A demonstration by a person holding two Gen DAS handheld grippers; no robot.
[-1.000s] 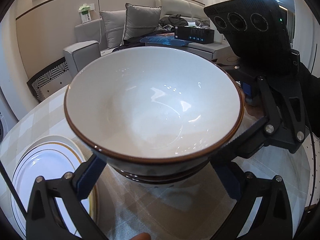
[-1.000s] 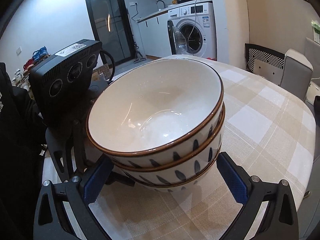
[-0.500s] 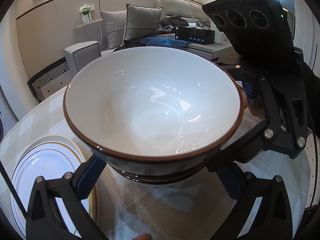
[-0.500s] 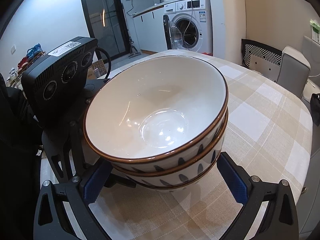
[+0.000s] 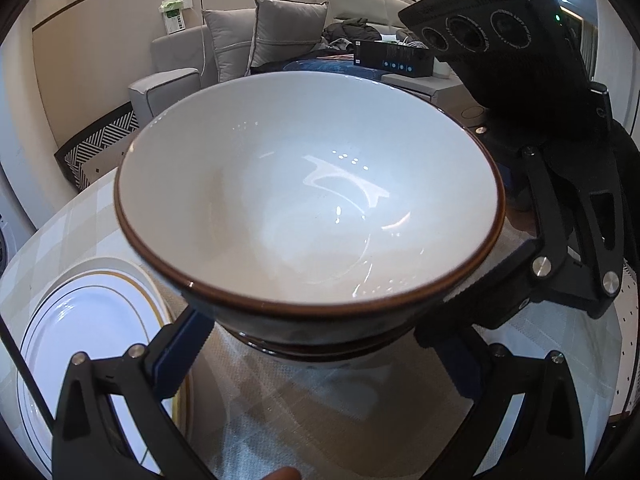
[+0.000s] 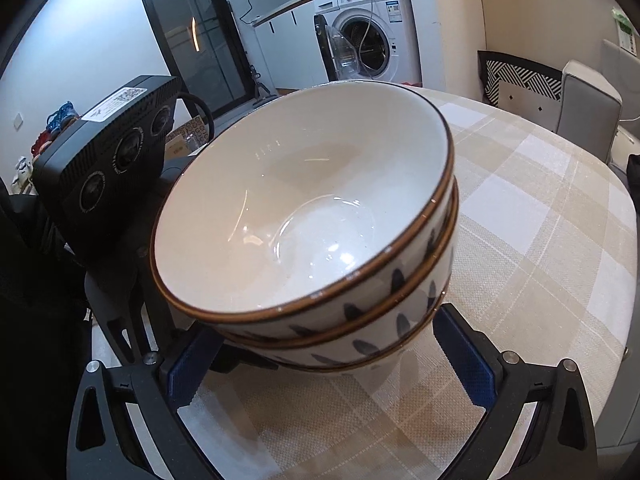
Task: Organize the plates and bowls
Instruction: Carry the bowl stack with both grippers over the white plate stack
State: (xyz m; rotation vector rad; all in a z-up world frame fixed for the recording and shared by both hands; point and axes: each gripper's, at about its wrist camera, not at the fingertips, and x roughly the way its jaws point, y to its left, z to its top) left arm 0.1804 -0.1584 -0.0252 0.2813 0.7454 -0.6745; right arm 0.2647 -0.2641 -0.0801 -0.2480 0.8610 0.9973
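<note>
While tilted over the checked tablecloth (image 6: 540, 264), stack of bowls (image 6: 304, 220) clamped from opposite sides by left gripper (image 5: 320, 356) and right gripper (image 6: 328, 360), just beside the gold-rimmed plates (image 5: 88, 320). Contact with the cloth? Can't tell.

lower bowls (image 6: 384, 332): only rims and painted sides show under the top bowl (image 5: 308, 200).
stack foot: hidden; touching the table (image 6: 540, 264) or not, cannot tell.
plate (image 5: 80, 328): cut by the left gripper (image 5: 320, 354) finger.
right gripper (image 6: 332, 368) grip: cannot tell.
</note>
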